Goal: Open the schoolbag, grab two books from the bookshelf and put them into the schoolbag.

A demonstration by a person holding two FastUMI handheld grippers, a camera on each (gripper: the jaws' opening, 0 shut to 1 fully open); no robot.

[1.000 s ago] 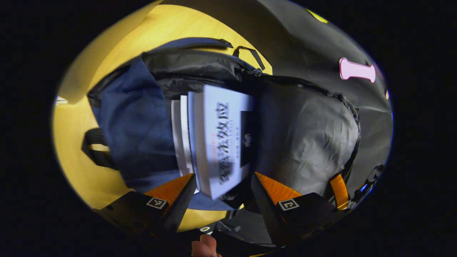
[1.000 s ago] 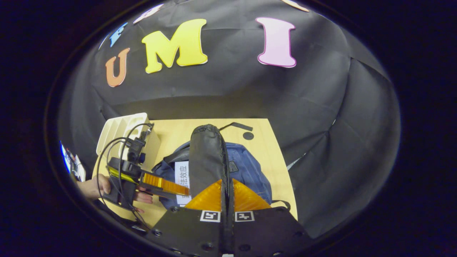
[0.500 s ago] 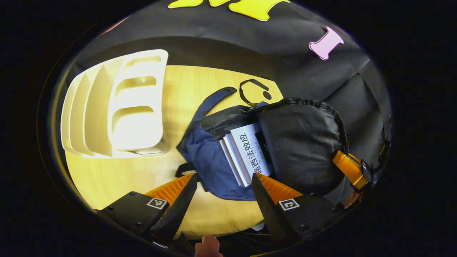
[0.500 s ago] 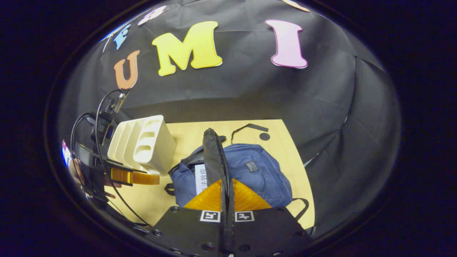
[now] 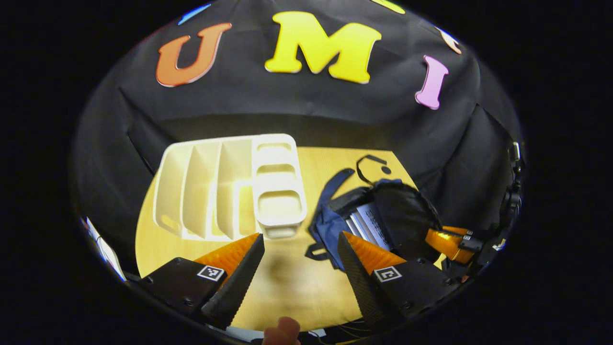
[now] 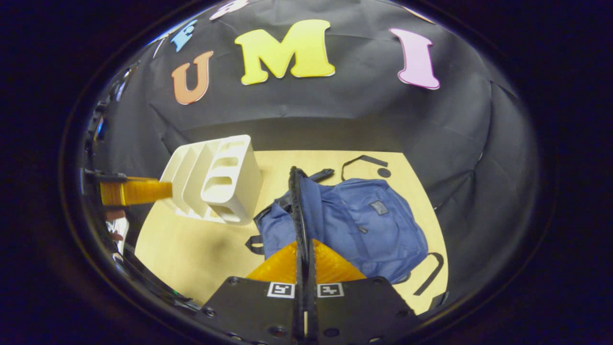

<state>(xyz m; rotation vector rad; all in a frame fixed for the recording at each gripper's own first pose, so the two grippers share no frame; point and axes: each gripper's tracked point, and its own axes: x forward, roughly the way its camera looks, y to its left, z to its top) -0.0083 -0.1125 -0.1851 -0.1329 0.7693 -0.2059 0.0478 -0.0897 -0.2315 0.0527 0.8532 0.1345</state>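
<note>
The blue schoolbag [image 6: 368, 220] lies on the wooden table [image 6: 201, 254], right of the white bookshelf [image 6: 215, 184]. My right gripper [image 6: 305, 242] is shut on the edge of the bag's flap [image 6: 298, 206] and holds it up, edge-on to its camera. In the left gripper view the raised flap [image 5: 407, 215] shows its black lining, and two white books [image 5: 365, 224] lie in the schoolbag [image 5: 328, 225] under it. My left gripper [image 5: 300, 239] is open with nothing between its fingers, above the table in front of the bookshelf [image 5: 230, 189]. The right gripper [image 5: 450, 242] shows at the flap's right edge.
The bookshelf's slots look bare. Loose black straps [image 6: 364, 160] trail from the bag toward the table's far edge. The left gripper [image 6: 136, 190] reaches in from the left beside the shelf, a hand [image 6: 115, 225] behind it. The black booth wall closes the back and right.
My left gripper has let go of the book and drawn back and up from the bag, turning toward the bookshelf. Both books stay in the bag. The right gripper still holds the flap.
</note>
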